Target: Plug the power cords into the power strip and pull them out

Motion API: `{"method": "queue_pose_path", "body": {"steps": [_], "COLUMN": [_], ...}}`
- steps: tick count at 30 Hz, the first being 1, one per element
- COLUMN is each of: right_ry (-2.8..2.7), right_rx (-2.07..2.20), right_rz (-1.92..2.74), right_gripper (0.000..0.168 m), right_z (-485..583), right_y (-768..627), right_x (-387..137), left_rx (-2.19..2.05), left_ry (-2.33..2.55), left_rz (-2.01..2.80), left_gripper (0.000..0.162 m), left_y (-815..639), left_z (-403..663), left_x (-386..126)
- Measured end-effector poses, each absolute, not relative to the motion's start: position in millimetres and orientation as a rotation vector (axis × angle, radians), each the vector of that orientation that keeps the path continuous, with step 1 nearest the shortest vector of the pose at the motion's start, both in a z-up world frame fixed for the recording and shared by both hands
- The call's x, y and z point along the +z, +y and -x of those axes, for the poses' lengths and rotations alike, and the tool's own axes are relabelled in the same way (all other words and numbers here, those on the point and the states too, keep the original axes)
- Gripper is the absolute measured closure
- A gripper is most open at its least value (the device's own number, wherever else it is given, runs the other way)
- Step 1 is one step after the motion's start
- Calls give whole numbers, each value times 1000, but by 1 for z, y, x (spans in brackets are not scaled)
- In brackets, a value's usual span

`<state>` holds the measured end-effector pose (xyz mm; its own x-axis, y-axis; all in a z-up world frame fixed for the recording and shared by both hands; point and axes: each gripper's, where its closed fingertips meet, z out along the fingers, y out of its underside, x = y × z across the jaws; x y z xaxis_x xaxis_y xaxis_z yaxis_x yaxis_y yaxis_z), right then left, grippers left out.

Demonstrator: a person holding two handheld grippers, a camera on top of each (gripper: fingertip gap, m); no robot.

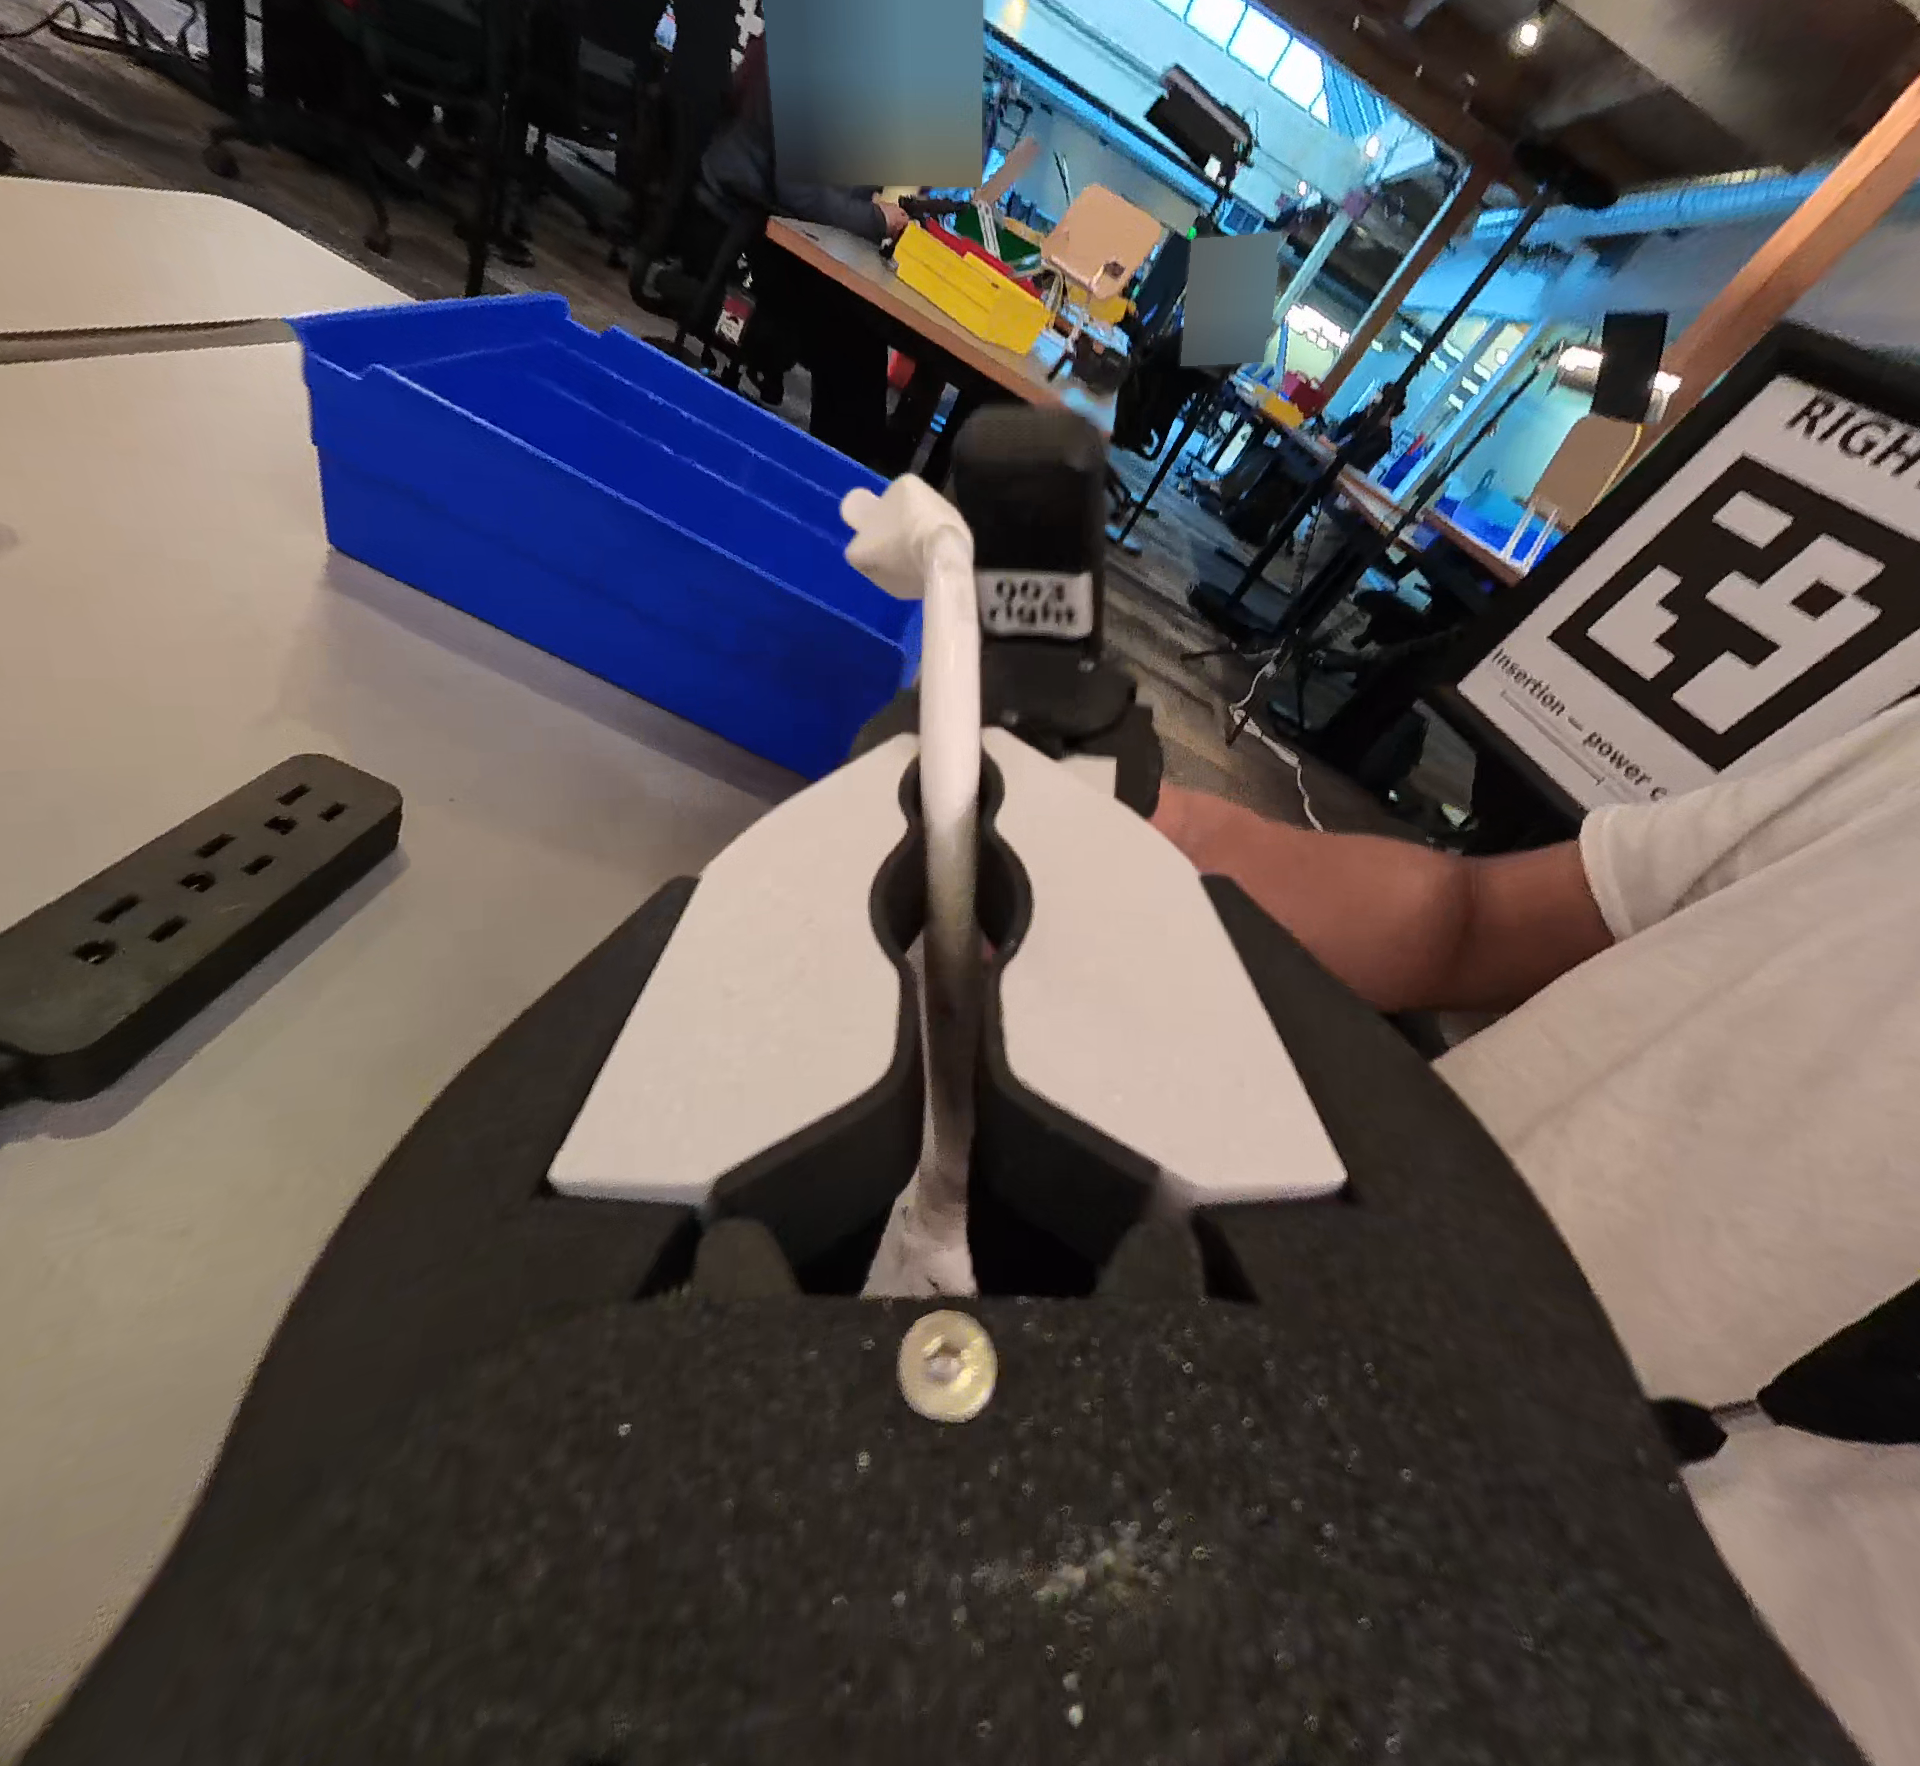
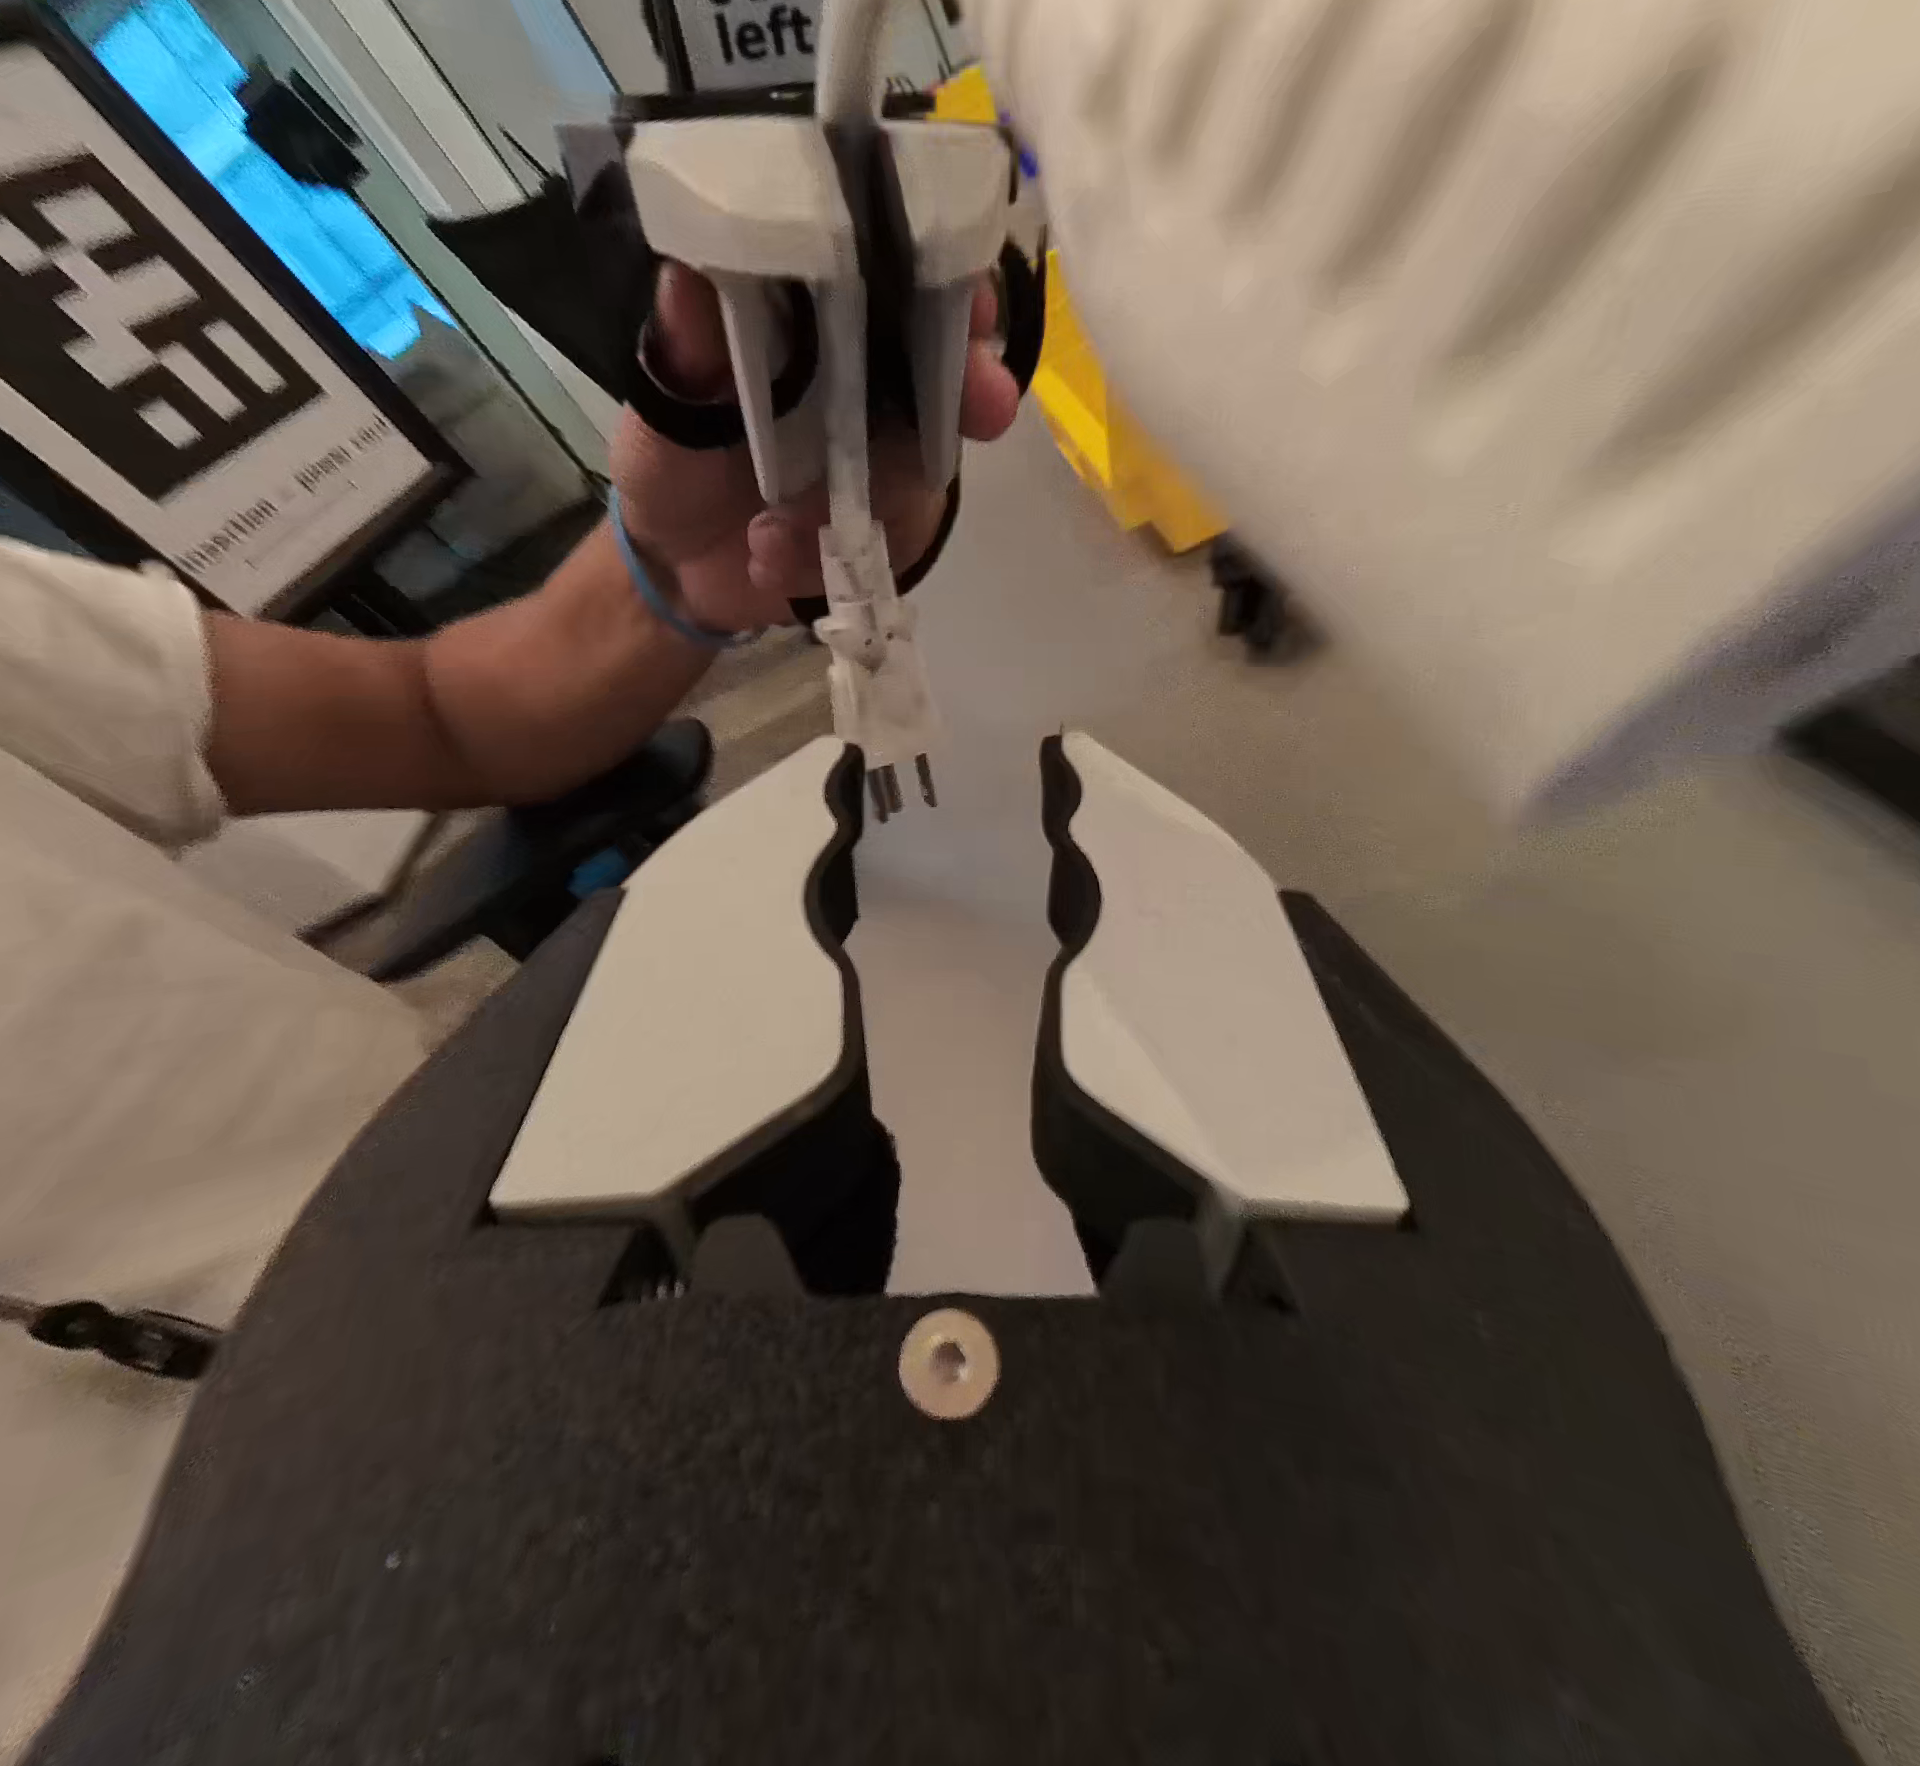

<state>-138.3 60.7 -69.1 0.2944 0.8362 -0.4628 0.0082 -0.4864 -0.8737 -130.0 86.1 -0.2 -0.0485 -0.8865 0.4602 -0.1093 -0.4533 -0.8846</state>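
Left wrist view: left hand-held gripper (image 1: pixel 951 843) clamped on white cord (image 1: pixel 954 677); right hand-held gripper (image 2: pixel 951 843) agape.

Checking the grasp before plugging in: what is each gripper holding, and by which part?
Left gripper clamps the white power cord on its cable, behind the plug. Right gripper is open, holding nothing.

Left gripper (image 1: pixel 951 843), fingers closed on a white power cord (image 1: pixel 954 677) that arches beyond them to its far connector; black power strip (image 1: pixel 177 895) on the white table (image 1: pixel 156 573), blue bin (image 1: pixel 582 511) beyond.
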Motion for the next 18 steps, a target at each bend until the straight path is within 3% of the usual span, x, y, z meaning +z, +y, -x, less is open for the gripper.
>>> {"method": "queue_pose_path", "body": {"steps": [5, 10, 18], "right_ry": [-709, -692, -734], "right_rx": [1495, 1504, 1459], "right_rz": [1684, 1523, 1570], "right_gripper": [130, 136, 131], "right_z": [164, 172, 165], "right_y": [53, 57, 53], "right_x": [-68, -41, -59], "left_rx": [-1622, -1701, -1821], "left_ry": [1046, 1033, 972], "left_rz": [1540, 1504, 1334], "left_gripper": [158, 158, 158], "left_y": [86, 81, 74], "left_z": [134, 133, 145], "left_x": [10, 17, 42]}}
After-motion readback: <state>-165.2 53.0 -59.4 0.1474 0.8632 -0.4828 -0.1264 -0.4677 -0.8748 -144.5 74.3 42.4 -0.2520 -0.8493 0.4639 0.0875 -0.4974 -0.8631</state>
